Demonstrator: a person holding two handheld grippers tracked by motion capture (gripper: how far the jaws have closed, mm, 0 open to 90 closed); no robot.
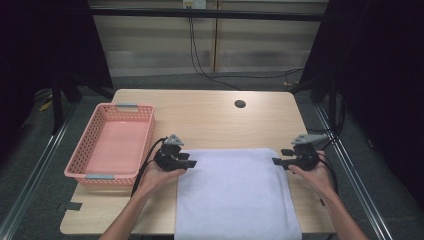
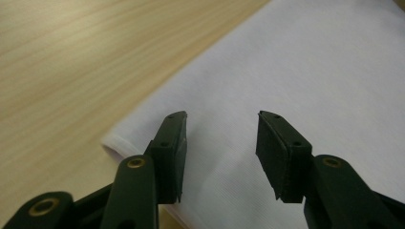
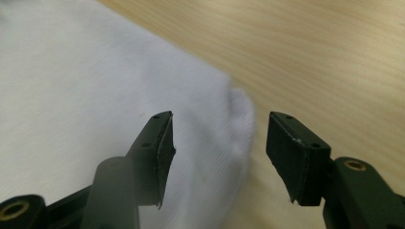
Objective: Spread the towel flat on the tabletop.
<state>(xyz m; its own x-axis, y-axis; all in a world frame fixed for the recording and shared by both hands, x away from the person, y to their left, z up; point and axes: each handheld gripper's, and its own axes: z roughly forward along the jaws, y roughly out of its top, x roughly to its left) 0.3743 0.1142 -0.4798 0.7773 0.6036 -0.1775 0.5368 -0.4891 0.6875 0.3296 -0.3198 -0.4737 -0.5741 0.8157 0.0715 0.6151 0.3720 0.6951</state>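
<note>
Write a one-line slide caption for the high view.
Both open grippers, left and right, poised at the white towel's far corners, pink basket alongside.

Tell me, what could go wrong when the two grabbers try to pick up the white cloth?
1. Both the left gripper and right gripper are open at the far corners of the white cloth. A shallow pinch might catch just the top layer, or slip off.
2. The cloth's near edge hangs over the table, so an uneven lift could let it slide off.
</note>
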